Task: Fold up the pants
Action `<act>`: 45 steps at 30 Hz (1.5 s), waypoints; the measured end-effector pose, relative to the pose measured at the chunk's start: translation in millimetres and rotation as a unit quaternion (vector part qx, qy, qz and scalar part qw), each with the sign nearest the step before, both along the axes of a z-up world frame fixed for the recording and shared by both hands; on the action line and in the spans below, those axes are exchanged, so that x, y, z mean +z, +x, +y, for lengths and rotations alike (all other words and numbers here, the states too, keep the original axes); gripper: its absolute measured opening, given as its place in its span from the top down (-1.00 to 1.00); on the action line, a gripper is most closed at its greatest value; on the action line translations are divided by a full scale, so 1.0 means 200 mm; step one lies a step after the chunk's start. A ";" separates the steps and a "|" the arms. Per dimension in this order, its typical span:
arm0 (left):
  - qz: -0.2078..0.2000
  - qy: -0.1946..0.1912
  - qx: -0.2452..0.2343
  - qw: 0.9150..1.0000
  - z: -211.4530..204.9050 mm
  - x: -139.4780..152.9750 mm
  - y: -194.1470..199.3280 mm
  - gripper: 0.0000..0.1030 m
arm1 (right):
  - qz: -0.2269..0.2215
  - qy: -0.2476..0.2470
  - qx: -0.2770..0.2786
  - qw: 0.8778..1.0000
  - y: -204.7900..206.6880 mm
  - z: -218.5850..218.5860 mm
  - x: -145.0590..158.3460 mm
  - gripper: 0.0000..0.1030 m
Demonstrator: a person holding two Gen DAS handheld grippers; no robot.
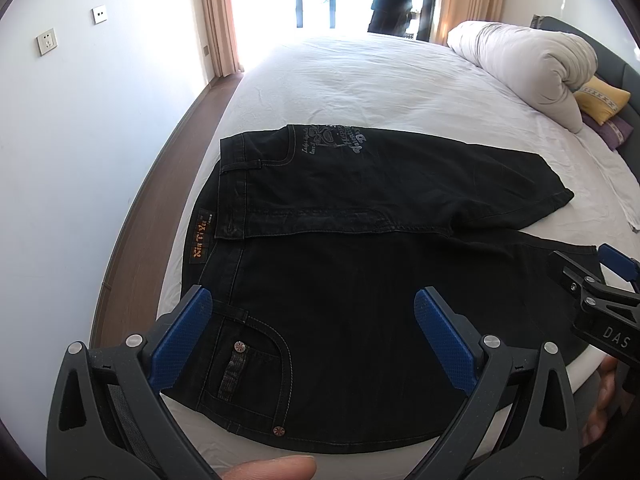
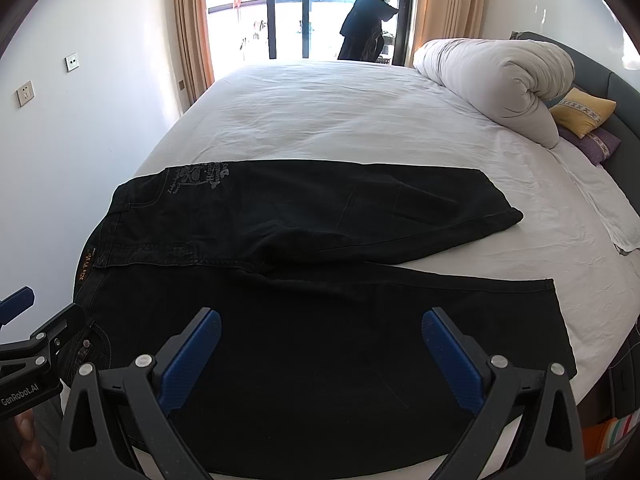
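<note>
Black jeans (image 1: pixel 360 272) (image 2: pixel 320 280) lie spread flat on the white bed sheet (image 1: pixel 360 80) (image 2: pixel 320 120), waistband to the left, both legs pointing right. The far leg has a grey print near its pocket. My left gripper (image 1: pixel 312 308) hovers open above the near front pocket and hip. Above the near leg my right gripper (image 2: pixel 322 328) is open too, with nothing between its blue pads. Each gripper shows at the edge of the other's view: the right one (image 1: pixel 600 292) and the left one (image 2: pixel 28 340).
A rolled white duvet (image 1: pixel 528 68) (image 2: pixel 500 80) and a yellow cushion (image 1: pixel 602 98) (image 2: pixel 584 112) lie at the head of the bed on the right. A wall and wood floor strip (image 1: pixel 152 208) run along the left. A dark-clothed person (image 2: pixel 366 26) stands by the far window.
</note>
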State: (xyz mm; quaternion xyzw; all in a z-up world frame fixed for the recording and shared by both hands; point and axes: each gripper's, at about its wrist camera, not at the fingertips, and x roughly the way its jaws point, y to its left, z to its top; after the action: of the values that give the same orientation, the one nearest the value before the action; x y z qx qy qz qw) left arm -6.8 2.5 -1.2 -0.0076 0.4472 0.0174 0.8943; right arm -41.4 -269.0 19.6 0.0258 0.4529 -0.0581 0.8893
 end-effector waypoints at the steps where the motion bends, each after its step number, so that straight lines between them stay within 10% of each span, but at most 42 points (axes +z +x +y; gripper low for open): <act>1: 0.000 0.000 0.000 1.000 0.00 0.00 0.00 -1.00 | 0.000 0.000 0.000 1.000 0.00 0.00 0.00 -1.00; 32: 0.014 -0.008 -0.008 1.000 0.02 -0.09 0.05 -1.00 | 0.017 0.005 0.011 1.000 0.03 0.01 -0.06 -1.00; 42: 0.013 -0.043 -0.101 0.994 0.16 -0.15 0.53 -1.00 | 0.011 0.014 0.116 0.993 0.31 -0.08 -0.08 -1.00; 45: 0.033 0.011 -0.126 0.991 0.19 -0.16 0.77 -1.00 | 0.001 0.011 0.177 0.984 0.44 -0.11 -0.07 -1.00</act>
State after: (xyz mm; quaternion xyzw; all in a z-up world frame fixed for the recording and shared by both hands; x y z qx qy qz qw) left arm 148.0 40.2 -33.1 0.0593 0.4737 -0.0907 0.8740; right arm 47.3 -291.1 4.9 -0.0454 0.4518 0.1050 0.8847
